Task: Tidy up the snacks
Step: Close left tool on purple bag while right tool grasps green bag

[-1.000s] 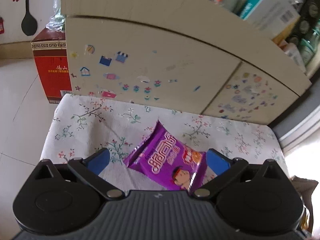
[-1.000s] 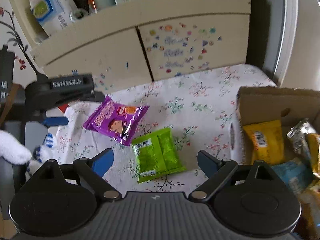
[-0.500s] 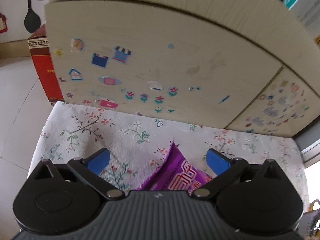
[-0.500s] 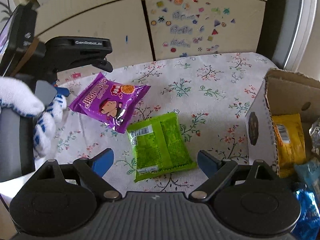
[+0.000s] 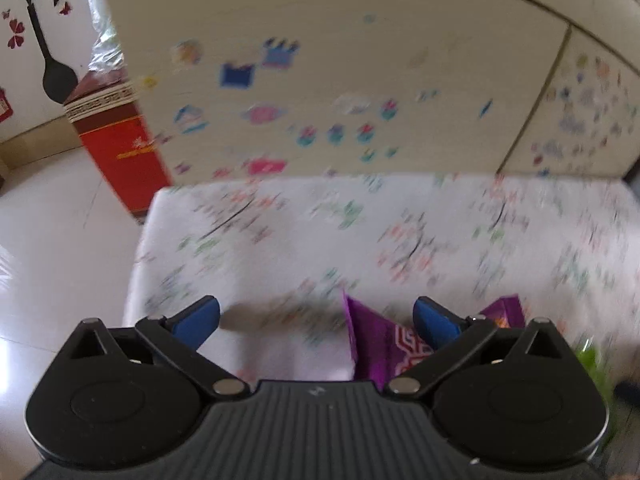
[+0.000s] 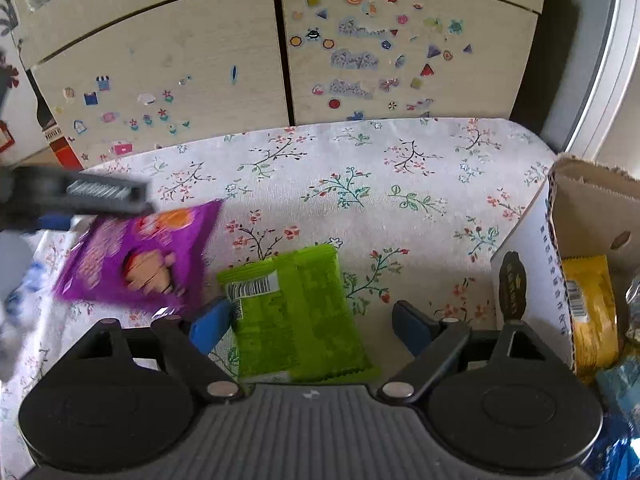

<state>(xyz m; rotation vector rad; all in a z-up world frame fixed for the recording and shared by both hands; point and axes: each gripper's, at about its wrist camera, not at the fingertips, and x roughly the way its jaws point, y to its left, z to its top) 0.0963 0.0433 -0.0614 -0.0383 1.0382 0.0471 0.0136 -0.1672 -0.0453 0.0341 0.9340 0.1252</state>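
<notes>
With some snacks already lying in the cardboard box (image 6: 580,200), both tools, fingers apart, the right tool (image 6: 310,322) closing, are hovering over the green packet (image 6: 298,312) and purple packet (image 6: 136,256) left on the counter (image 6: 400,200).

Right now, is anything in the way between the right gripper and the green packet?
Nothing visible. The green packet lies flat on the tablecloth, already between the closing jaws of the right gripper. The purple packet sits apart, to its left.
</notes>
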